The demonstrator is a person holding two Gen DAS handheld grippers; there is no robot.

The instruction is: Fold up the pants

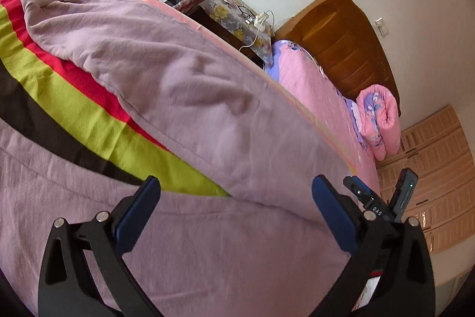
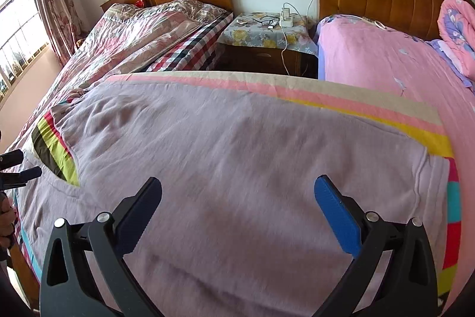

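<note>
Lilac pants (image 2: 237, 138) lie flat below your wide-open, empty left tongs (image 1: 236, 208) and right tongs (image 2: 237, 210), legs running leftward; near edge cut off.

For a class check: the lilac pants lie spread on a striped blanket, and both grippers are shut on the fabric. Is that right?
Not quite. Each wrist view shows the left gripper and right gripper open, holding nothing. The lilac pants do lie spread on the striped blanket.

I've open air above the pants (image 2: 237, 138); nightstand (image 2: 267, 49) well beyond the board edge, left gripper (image 2: 17, 171) near the legs' fork.
</note>
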